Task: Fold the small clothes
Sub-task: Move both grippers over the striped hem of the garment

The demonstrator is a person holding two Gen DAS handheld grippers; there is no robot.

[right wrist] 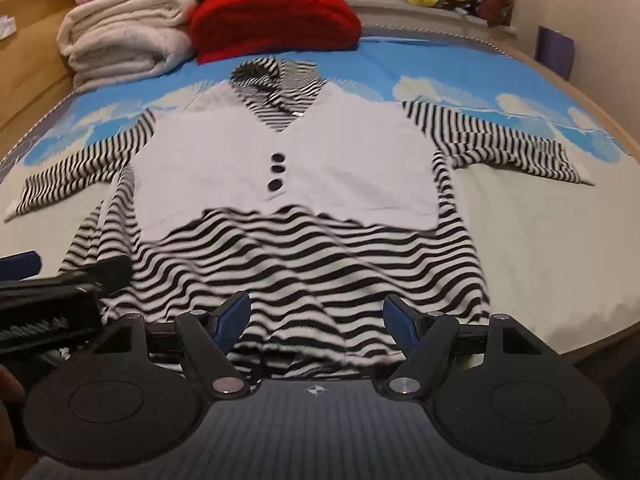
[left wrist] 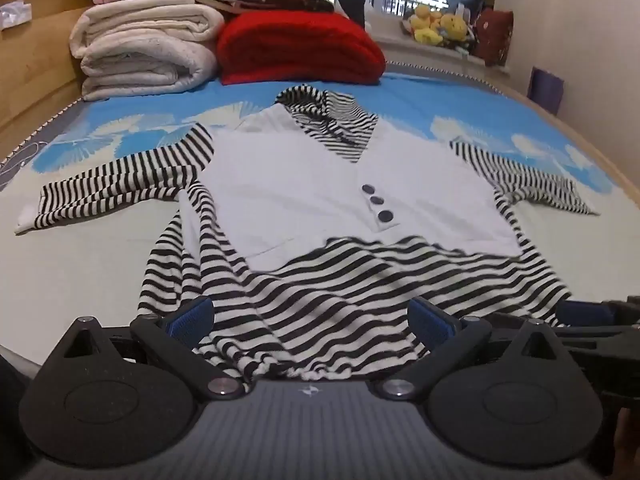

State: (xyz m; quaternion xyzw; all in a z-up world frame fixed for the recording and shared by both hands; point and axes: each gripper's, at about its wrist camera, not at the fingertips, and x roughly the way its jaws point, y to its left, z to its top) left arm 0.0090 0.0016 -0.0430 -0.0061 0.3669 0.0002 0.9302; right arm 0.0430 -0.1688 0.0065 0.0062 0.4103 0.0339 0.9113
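A small black-and-white striped top with a white vest front and three dark buttons (left wrist: 376,200) lies spread flat on the bed, sleeves out to both sides; it also shows in the right wrist view (right wrist: 280,168). My left gripper (left wrist: 312,316) is open, its blue-padded fingers standing either side of the striped bottom hem at its left part. My right gripper (right wrist: 316,316) is open over the hem's right part. Each gripper shows at the edge of the other's view: the right one (left wrist: 592,312), the left one (right wrist: 52,300). Neither holds cloth.
The bed has a blue and cream sheet (left wrist: 400,92). Folded cream blankets (left wrist: 144,52) and a red knit pile (left wrist: 300,48) stand at the far end. A wooden headboard (left wrist: 36,64) is on the left. Plush toys (left wrist: 436,24) sit on the windowsill.
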